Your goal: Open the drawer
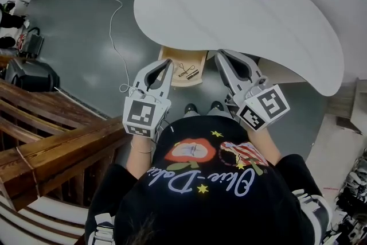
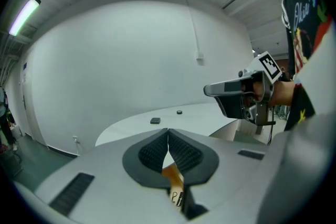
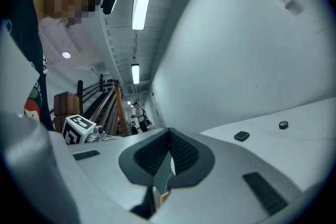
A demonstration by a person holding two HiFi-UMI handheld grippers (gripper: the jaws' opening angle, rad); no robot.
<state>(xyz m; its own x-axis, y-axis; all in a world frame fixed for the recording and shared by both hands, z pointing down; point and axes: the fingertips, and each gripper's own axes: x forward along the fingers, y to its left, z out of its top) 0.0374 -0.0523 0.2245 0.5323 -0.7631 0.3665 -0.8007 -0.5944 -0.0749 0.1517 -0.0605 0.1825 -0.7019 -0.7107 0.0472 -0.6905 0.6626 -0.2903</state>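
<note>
- Black shirt (image 1: pixel 200 181) is nearest; beyond it, left gripper (image 1: pixel 164 63) and right gripper (image 1: pixel 221 54), fingers pressed together on nothing.
- Wooden drawer (image 1: pixel 195 59) stands pulled out under white table (image 1: pixel 241 14).
- I judge it stiff, light, easy sliding; I would grip its front edge.

Tabletop (image 1: pixel 275 31) smooth matt white; drawer (image 1: pixel 171 58) pale wood (bare-looking); railing (image 1: pixel 63 143) glossy dark wood.
</note>
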